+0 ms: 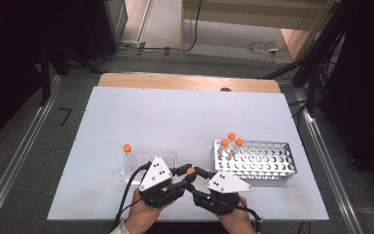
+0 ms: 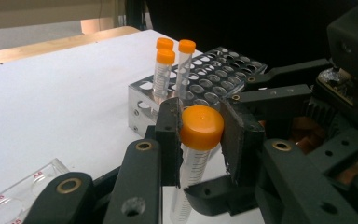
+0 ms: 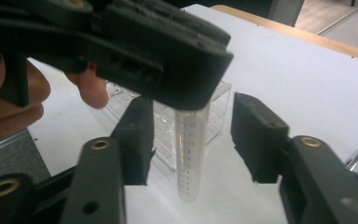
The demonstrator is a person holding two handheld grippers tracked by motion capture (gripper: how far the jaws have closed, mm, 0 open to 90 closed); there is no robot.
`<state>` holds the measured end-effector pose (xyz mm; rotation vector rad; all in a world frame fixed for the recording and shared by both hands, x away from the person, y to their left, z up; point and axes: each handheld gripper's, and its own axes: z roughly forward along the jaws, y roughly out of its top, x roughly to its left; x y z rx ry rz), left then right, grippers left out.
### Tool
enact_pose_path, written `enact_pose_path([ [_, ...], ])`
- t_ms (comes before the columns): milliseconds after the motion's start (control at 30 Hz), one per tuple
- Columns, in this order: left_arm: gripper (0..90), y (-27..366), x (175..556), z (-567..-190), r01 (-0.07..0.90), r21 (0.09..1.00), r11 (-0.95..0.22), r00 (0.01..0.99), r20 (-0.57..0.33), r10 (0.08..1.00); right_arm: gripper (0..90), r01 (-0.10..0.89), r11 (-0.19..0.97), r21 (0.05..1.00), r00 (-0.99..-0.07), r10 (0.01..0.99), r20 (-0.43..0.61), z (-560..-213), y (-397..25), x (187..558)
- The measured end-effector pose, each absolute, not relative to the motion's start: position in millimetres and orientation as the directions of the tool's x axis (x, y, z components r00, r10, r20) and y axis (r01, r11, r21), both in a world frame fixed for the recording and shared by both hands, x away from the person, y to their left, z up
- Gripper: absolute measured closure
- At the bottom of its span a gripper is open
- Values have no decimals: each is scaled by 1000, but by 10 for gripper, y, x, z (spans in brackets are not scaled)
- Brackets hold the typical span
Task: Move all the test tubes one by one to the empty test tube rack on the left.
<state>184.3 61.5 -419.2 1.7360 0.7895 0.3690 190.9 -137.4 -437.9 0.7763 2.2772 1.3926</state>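
Near the 6 o'clock edge of the white bench (image 1: 175, 117), the left tongs (image 2: 200, 135) are clamped on an orange-capped clear plastic tube (image 2: 196, 140), gripping it just under the cap and holding it upright above the surface. The right tongs (image 3: 189, 140) stand apart on either side of the tube's graduated lower body, with visible gaps, touching nothing. At 9 o'clock of the tongs sits a clear acrylic rack (image 1: 163, 158) carrying 1 orange-capped tube (image 1: 127, 155). At 3 o'clock lies a perforated silver metal rack (image 1: 265, 163) with 3 orange-capped tubes (image 1: 232, 141) standing in its left end.
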Motion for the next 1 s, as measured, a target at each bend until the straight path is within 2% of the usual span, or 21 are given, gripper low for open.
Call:
enact_pose_path([
  [67, 697, 633, 1856, -4183, 319, 939, -125, 721, -155, 676, 322, 272, 364, 891, -786, 619, -13, -4375, -1375, 1916],
  [167, 698, 665, 1871, -4150, 318, 941, -111, 718, -162, 677, 250, 282, 370, 885, -785, 619, -9, -4378, -1378, 1931],
  [400, 699, 747, 1897, -4080, 300, 950, -89, 705, -158, 691, 203, 291, 385, 876, -792, 611, -5, -4394, -1386, 1937],
  [1000, 699, 1021, 1986, -3925, 270, 963, -22, 648, -165, 743, 170, 301, 397, 867, -787, 617, -9, -4423, -1403, 1947],
])
